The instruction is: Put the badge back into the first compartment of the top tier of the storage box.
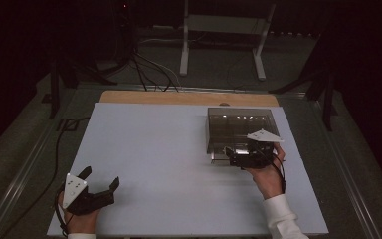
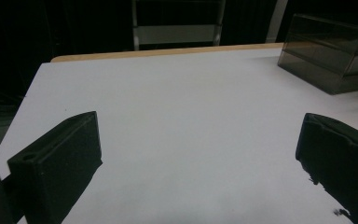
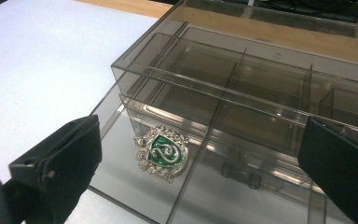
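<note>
A smoky clear drawer box point(image 1: 238, 124) stands at the right of the white table top point(image 1: 169, 149). Its lower drawer point(image 3: 130, 186) is pulled out toward me. A silver badge with a green shield point(image 3: 162, 151) lies flat in the drawer's left compartment. My right gripper point(image 1: 238, 152) is at the box front, open, its jaws wide on either side of the badge and touching nothing point(image 3: 200, 126). My left gripper point(image 1: 101, 177) rests near the table's front left corner, open with only bare table between its jaws point(image 2: 200, 119). From there the box point(image 2: 328, 56) sits far right.
A wooden strip point(image 1: 179, 97) runs along the table's far edge. Beyond it cables point(image 1: 144, 69) lie on the floor by a white stand frame point(image 1: 224, 30). White table top stretches between the two grippers.
</note>
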`<state>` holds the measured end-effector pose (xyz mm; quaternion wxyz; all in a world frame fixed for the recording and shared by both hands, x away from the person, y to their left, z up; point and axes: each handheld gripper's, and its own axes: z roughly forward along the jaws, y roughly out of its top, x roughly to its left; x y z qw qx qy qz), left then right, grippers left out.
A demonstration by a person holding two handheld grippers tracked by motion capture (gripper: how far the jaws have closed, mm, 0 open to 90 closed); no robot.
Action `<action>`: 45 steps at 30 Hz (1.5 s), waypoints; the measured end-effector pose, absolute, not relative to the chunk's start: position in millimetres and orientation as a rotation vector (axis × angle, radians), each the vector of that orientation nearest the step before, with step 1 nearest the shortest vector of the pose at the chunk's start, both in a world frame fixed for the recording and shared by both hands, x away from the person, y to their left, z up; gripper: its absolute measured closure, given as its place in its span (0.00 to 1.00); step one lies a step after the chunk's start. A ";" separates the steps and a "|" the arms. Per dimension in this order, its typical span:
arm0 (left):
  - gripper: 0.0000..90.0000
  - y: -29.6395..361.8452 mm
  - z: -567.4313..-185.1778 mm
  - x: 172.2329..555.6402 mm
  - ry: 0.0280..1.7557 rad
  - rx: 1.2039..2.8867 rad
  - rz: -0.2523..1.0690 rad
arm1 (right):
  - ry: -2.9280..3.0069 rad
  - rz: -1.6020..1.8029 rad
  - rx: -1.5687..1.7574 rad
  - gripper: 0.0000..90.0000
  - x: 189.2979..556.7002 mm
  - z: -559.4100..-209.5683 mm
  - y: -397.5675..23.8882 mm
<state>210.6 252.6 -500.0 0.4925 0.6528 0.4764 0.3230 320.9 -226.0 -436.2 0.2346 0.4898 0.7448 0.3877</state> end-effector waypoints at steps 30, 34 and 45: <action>0.01 252.1 -500.1 210.9 1.156 1.588 0.780 | 2.040 1.098 1.345 0.00 309.1 -435.0 -244.6; 0.01 252.1 -500.1 210.9 1.155 1.590 0.780 | 2.032 1.107 1.348 0.00 307.3 -434.2 -247.3; 0.01 251.9 -500.3 211.0 1.156 1.588 0.779 | 2.014 1.125 1.366 0.00 303.6 -434.8 -254.1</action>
